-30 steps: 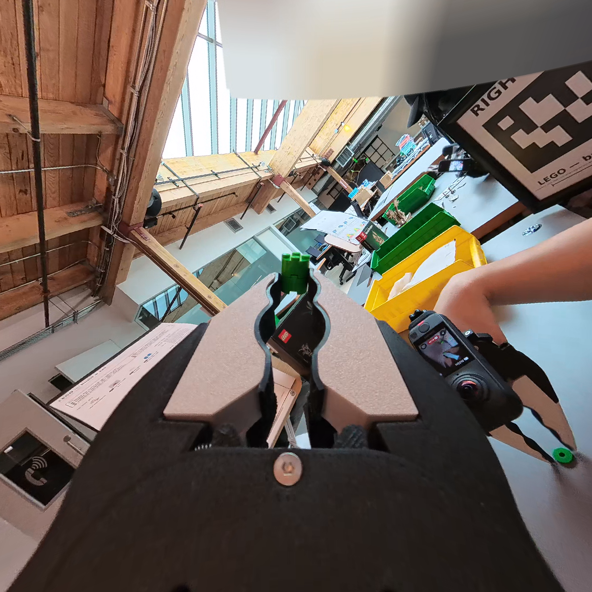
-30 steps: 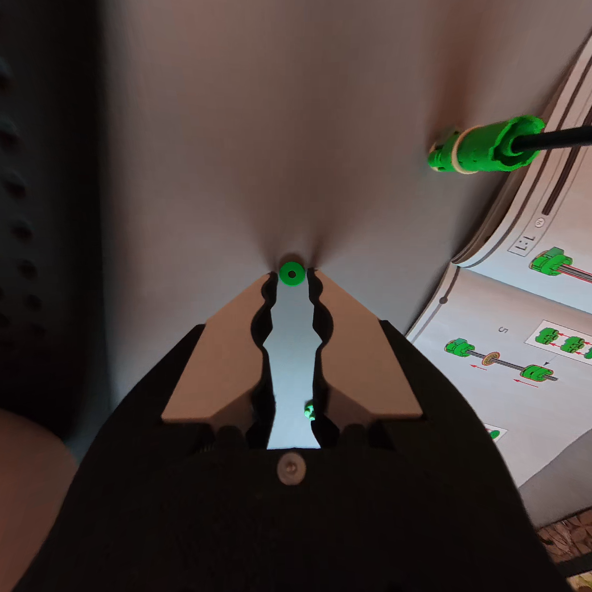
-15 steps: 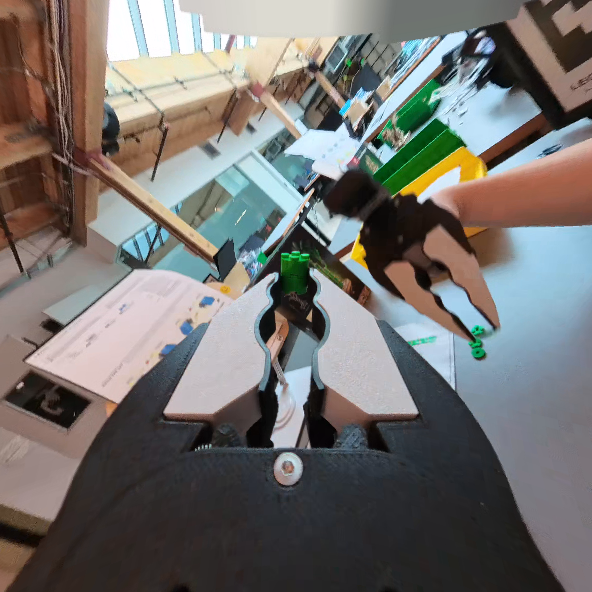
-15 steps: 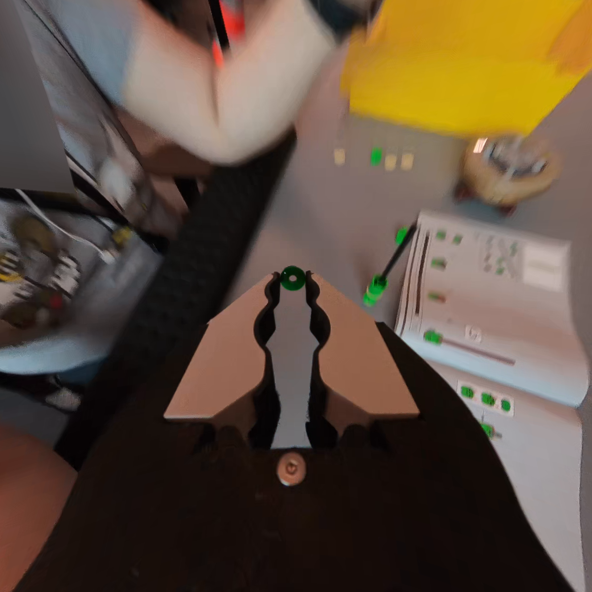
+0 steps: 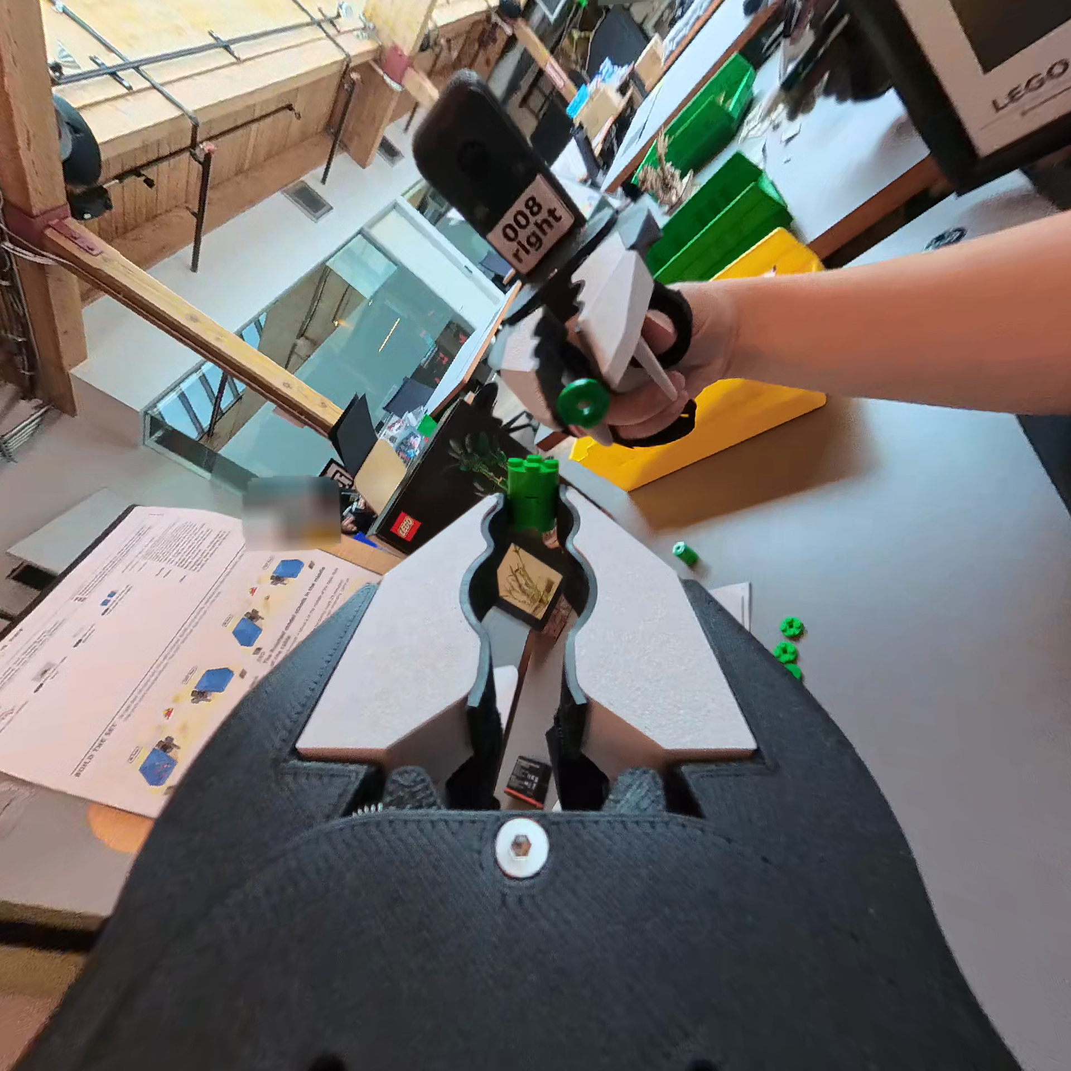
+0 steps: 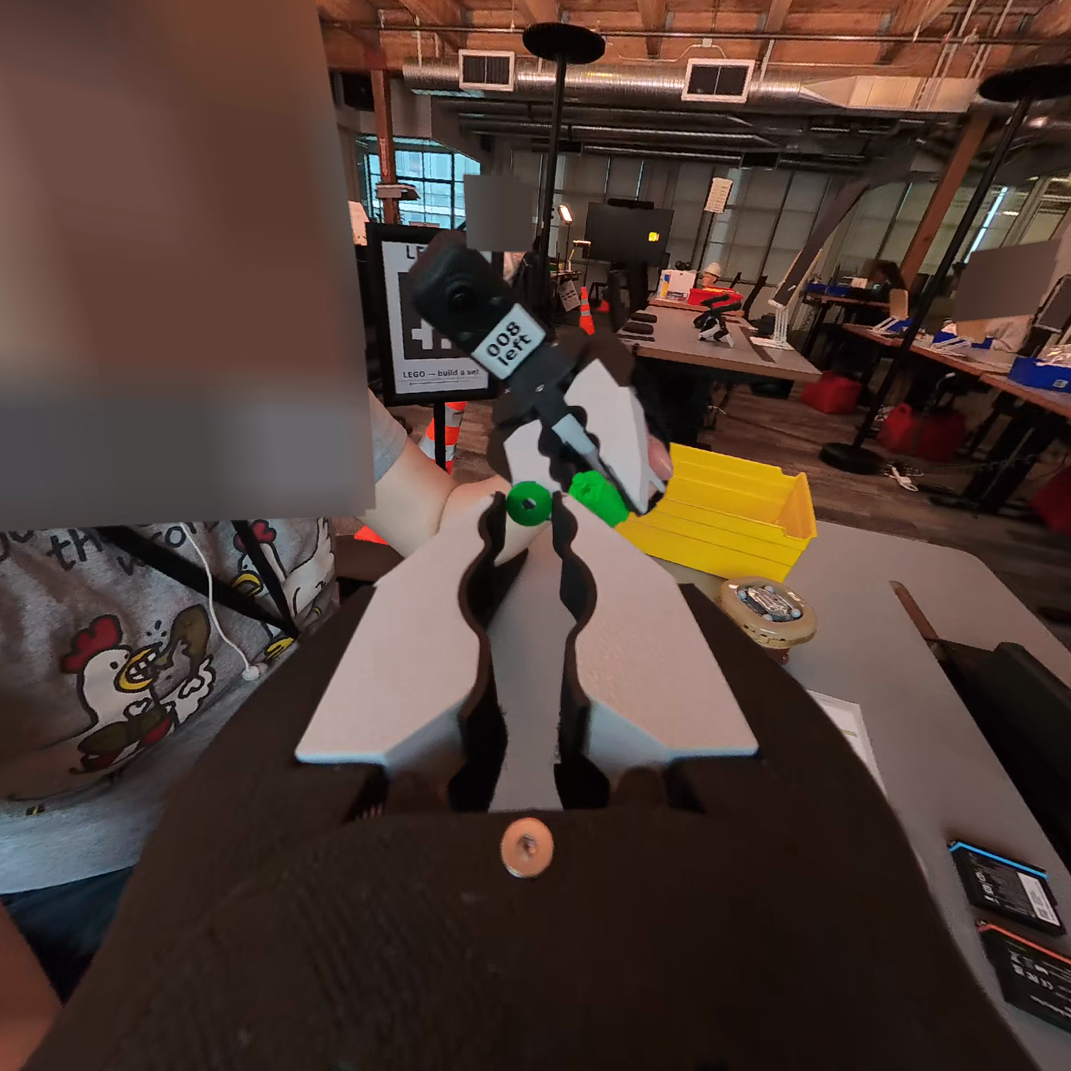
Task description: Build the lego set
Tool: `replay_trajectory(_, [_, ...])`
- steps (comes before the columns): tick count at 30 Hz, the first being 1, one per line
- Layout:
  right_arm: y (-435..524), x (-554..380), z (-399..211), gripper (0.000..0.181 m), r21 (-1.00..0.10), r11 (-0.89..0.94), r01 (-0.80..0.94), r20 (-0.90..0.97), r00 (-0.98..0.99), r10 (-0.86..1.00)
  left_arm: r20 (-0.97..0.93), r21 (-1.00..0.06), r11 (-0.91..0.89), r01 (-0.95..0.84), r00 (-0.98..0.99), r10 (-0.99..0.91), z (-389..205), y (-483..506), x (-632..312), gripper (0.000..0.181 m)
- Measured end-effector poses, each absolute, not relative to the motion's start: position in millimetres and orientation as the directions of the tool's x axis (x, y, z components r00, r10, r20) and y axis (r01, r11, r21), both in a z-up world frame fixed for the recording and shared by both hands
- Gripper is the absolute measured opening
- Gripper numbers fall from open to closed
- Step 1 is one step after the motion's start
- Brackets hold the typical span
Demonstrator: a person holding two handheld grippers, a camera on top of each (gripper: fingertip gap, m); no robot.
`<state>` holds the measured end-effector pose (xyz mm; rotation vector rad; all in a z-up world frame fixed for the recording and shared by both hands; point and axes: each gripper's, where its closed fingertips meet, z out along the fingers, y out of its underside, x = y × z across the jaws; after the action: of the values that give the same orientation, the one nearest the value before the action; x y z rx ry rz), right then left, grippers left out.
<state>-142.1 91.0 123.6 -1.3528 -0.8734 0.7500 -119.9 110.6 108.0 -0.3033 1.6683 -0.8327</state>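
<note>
Above the grey table, with the yellow bin behind them, the two claws face each other in the air, and the coming move seems to turn on lining up the hole of the ring with the long axis of the brick. The left claw is clamped on a green round brick, studs pointing out towards the bin. The right claw, just beside it, pinches a small green ring, a flat disc with a centre hole.
</note>
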Motion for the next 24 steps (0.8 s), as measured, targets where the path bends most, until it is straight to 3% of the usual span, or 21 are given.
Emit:
replay_trajectory(12, [112.4, -126.3, 117.1, 0.014, -0.904, 0.012, 0.427, 0.352, 0.729, 0.587, -0.762, -0.640, 0.753, 0.151, -0.252, -0.597, 98.1, 113.0, -108.6, 0.013])
replay_trajectory(17, [117.1, -123.8, 113.6, 0.014, -0.849, -0.064, 0.525, 0.426, 0.751, 0.505, -0.803, -0.590, 0.798, 0.123, -0.191, -0.564, 99.1, 117.6, -105.9, 0.013])
replay_trajectory(24, [118.8, -125.8, 111.8, 0.015, -0.767, -0.028, 0.641, 0.558, 0.687, 0.466, -0.802, -0.589, 0.800, 0.113, -0.204, -0.561, 96.0, 117.5, -104.7, 0.013])
